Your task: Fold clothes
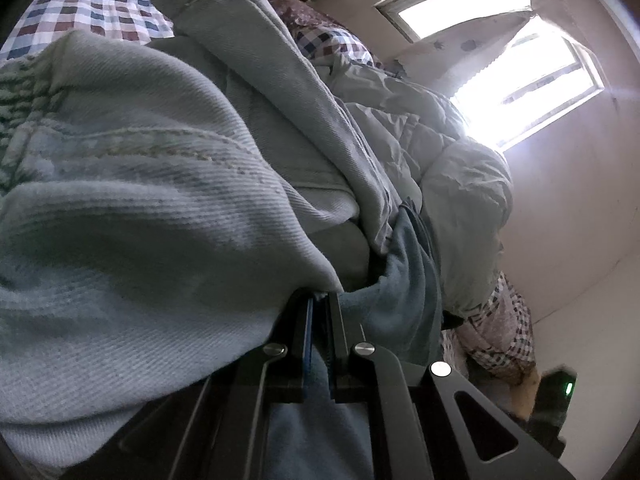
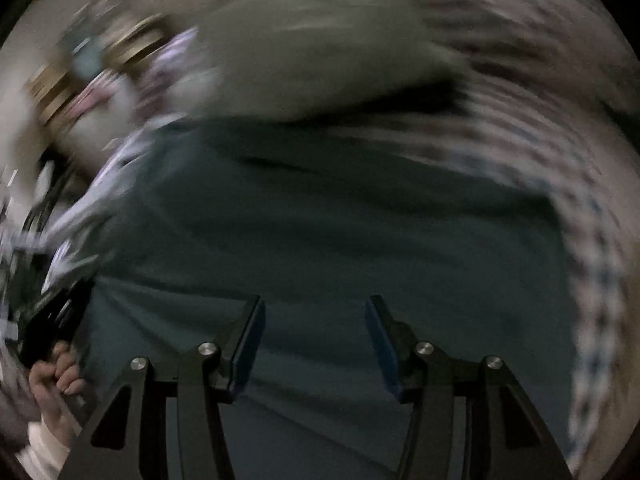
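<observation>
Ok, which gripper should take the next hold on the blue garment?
Right, probably. The right gripper stands open over the blue garment, holding nothing, while the left gripper is already shut on cloth.

1. Left gripper (image 1: 320, 300): boxed in. Pale blue-grey garment (image 1: 140, 200) heaped right over the fingers, fills whole left and centre of left wrist view. No gap fwd or left.
2. Jaws pinched on a cloth edge; darker blue fabric (image 1: 400, 280) pressed against right side.
3. Beyond: rumpled light duvet (image 1: 440, 152) stacked up on checked bedsheet (image 1: 92, 8), blocks straight ahead.
4. Only open room: far right, bare wall and floor by window (image 1: 520, 60).
5. Right gripper (image 2: 316, 336): jaws apart, nothing between, flat dark teal cloth (image 2: 320, 220) below; clear above it.
6. Left edge of right wrist view: hand (image 2: 56, 376) on black handle, close by. Pic blurred.
</observation>
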`<state>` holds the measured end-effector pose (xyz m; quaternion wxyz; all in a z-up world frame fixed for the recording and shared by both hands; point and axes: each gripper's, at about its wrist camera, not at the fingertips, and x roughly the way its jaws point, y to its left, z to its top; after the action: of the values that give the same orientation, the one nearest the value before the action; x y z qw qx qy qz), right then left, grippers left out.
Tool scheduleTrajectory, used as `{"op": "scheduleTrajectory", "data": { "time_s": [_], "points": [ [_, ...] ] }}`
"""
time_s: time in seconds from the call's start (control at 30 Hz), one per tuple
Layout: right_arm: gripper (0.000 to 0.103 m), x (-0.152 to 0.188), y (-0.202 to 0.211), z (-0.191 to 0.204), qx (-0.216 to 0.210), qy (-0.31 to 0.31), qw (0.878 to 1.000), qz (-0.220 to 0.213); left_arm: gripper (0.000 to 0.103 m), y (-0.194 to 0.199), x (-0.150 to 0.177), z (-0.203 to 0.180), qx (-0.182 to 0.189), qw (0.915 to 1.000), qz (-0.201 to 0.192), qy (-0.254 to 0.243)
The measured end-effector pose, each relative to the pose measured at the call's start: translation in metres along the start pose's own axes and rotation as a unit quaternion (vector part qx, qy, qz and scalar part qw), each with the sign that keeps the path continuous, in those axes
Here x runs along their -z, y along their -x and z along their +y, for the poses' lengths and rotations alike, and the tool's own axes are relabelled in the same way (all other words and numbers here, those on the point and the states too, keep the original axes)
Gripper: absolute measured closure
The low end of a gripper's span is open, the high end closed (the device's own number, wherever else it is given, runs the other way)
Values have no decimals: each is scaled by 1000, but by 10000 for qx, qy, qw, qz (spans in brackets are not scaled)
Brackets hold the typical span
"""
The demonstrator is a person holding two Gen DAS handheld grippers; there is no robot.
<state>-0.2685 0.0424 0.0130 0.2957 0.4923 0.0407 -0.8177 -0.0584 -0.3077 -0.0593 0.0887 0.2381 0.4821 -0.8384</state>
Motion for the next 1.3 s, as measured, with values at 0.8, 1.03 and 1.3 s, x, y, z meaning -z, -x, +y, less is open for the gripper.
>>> {"op": "scheduleTrajectory", "data": {
  "time_s": [0.8, 1.03, 1.3],
  "points": [
    [102, -70, -71, 182, 963, 3453, 9333, 232, 98, 0, 0, -1, 73, 10000, -45, 8],
    [102, -93, -68, 219, 1325, 3728, 9184, -42, 98, 1, -1, 0, 46, 10000, -48, 10],
    [89, -101, -98, 203, 1511, 3391, 9280, 315, 98, 1, -2, 1, 88, 9999, 34, 118]
  ]
}}
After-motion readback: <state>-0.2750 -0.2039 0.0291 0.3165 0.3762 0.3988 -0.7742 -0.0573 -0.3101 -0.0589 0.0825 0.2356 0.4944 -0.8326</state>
